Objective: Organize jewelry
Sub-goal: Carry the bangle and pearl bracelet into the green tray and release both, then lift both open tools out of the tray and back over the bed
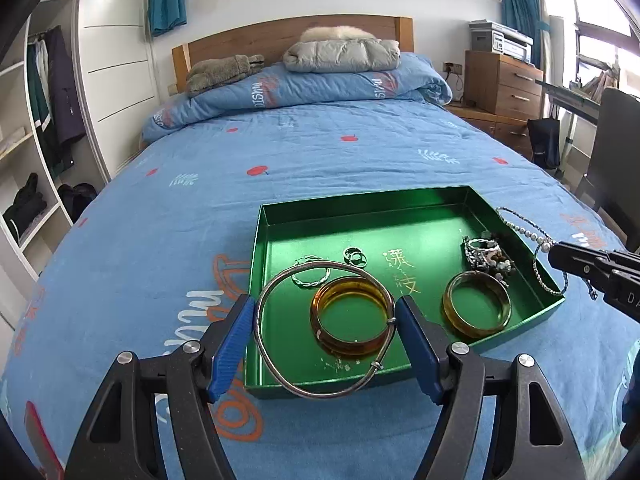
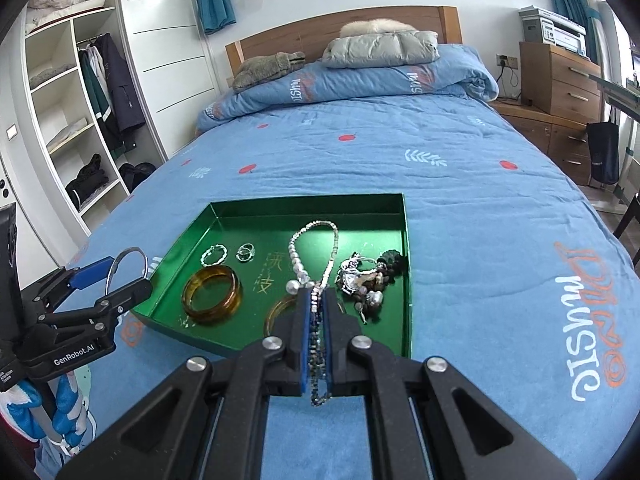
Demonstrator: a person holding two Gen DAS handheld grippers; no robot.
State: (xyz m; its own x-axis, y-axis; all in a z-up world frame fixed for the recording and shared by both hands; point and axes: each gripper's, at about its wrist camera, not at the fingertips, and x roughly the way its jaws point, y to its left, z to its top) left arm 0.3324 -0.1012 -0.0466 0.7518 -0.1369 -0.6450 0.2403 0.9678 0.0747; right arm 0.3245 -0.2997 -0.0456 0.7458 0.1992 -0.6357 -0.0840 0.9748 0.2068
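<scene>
A green tray [image 1: 360, 208] lies on the blue bedspread [image 1: 320, 152] near the foot of the bed, its low walls standing up on all 4 sides. The left gripper [image 1: 326, 316] holds a large silver wire bangle [image 1: 280, 364] across its width, the blue pads pressing its 2 outer sides; the bangle hangs over the tray's near-left corner, partly above the near wall. The right gripper [image 2: 318, 300] has its jaws closed tight on a beaded necklace [image 2: 298, 256], whose loop of pearls and small beads lies out over the middle of the tray while the loose ends trail back between the pads.

On the tray floor are 2 amber bangles, one toward the left [image 2: 212, 294] and one nearer the right gripper [image 2: 280, 308], a twisted silver ring [image 2: 214, 254], a pair of small rings [image 2: 245, 251] and a tangled heap of silver and bead pieces [image 2: 364, 276] close against the right wall. The far half of the tray floor is bare green. Bedspread lies open all around the tray.
</scene>
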